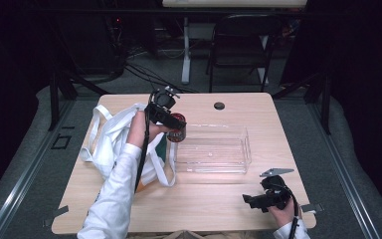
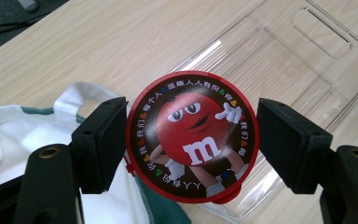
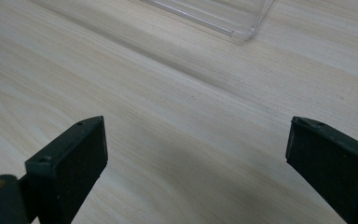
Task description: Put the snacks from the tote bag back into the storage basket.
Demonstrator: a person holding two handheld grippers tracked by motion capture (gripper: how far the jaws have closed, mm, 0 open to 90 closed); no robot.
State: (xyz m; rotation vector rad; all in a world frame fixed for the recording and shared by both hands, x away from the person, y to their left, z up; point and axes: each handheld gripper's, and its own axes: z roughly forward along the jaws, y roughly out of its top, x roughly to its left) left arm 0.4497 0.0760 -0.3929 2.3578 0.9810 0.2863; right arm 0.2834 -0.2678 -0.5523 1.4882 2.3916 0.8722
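Left gripper (image 1: 171,121) raised over tray (image 1: 245,149) edge, clamped red candy tub (image 2: 192,135), lid facing camera, axis along jaws. Right gripper (image 1: 252,200) rested low on table (image 1: 219,199), jaws wide, empty.

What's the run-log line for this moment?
left gripper: shut on tin | tin: between bag and tray | right gripper: open, over table

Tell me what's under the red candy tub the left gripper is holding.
Below the red candy tub lie the clear bin's near edge, the white tote bag and bare table. The tub's lid hides what sits straight beneath it.
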